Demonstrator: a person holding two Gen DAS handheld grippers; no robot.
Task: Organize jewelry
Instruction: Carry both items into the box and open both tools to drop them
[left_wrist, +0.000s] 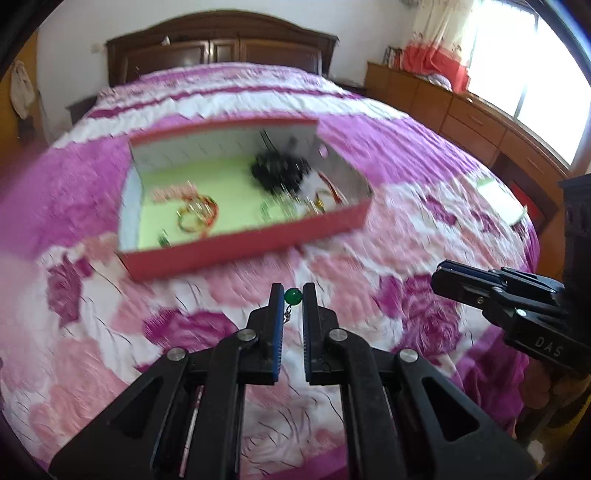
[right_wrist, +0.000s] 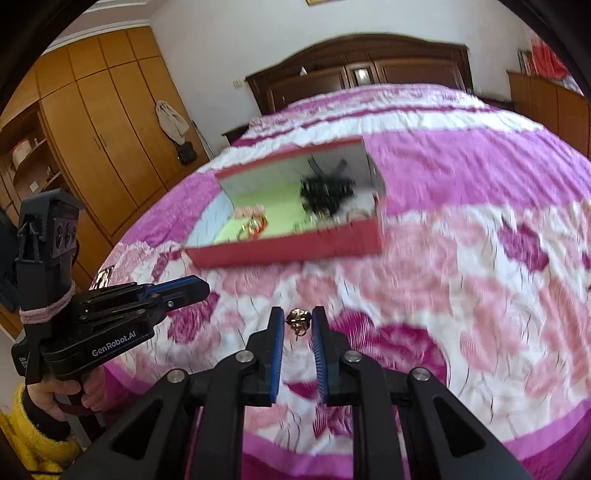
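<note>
Left tongs clenched on green bead; right tongs grasping gold trinket, possibly earring; red box beyond.

Bare bedspread lies open between both grippers and the red box; its near wall, standing toward the bed's middle, blocks a level approach.

The bedspread is looking like soft, crinkly printed cloth. The red box is reading as matt cardboard. The headboard is showing glossy dark wood. The tongs are gleaming matt black plastic with ribbed blue pads, pinching a glassy green bead.
</note>
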